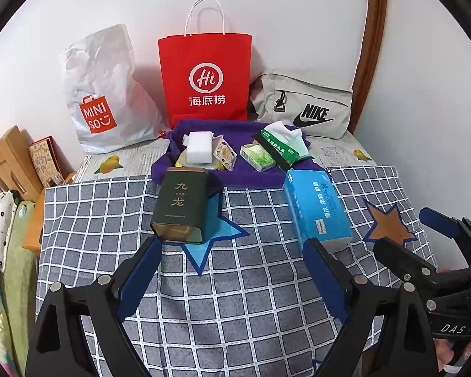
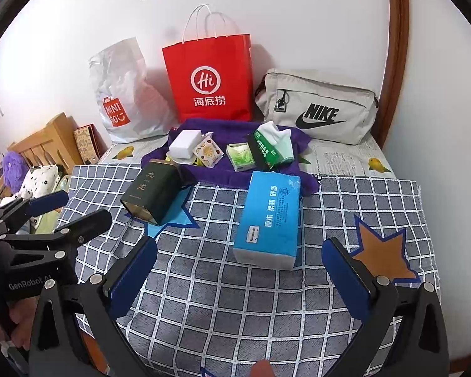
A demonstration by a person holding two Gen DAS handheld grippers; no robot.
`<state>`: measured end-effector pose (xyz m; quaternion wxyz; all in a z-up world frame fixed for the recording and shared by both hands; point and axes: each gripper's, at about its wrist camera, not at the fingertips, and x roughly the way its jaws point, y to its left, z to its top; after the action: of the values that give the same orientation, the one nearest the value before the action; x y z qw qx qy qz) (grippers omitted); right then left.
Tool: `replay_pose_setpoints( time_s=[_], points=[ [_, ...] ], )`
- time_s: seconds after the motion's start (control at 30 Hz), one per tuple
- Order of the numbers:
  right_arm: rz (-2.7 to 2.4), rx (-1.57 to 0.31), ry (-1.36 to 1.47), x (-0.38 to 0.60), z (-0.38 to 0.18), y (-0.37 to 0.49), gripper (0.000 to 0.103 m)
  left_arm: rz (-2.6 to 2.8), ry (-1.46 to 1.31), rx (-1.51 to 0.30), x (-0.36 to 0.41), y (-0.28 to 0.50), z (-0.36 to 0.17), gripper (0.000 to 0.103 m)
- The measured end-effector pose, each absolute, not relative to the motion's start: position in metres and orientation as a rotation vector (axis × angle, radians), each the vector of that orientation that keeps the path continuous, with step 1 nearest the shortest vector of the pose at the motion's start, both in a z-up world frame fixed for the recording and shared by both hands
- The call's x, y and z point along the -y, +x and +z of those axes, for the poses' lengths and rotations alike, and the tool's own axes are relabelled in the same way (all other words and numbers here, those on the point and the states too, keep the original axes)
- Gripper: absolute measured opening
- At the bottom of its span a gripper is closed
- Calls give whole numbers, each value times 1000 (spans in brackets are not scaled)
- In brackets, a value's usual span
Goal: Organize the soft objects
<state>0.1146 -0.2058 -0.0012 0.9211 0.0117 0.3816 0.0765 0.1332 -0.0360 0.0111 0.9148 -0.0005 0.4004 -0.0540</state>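
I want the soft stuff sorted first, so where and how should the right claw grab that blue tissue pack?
Grip the blue tissue pack across its narrow width, on the two long sides near the middle, coming from above. It lies flat on the checked cloth, long axis pointing away, and the open right claw looks wide enough.

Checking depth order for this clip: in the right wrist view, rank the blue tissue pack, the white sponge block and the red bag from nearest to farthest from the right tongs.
1. Blue tissue pack: just ahead of the right tongs, on the checked cloth.
2. White sponge block: farther back, left of centre, on the purple towel.
3. Red bag: farthest, upright against the wall.
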Motion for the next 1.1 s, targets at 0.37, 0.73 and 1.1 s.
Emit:
replay_pose_setpoints(
  time_s=[0.37, 0.73, 1.1],
  points=[
    [156, -792, 42, 207, -5, 110, 103, -119, 18, -823, 39, 123, 11, 91],
    [146, -790, 53, 211, -6, 106, 103, -110, 28, -830, 43, 118, 10, 91],
    [145, -784, 55, 212, -5, 103, 103, -111, 28, -830, 43, 117, 11, 91]
  ],
)
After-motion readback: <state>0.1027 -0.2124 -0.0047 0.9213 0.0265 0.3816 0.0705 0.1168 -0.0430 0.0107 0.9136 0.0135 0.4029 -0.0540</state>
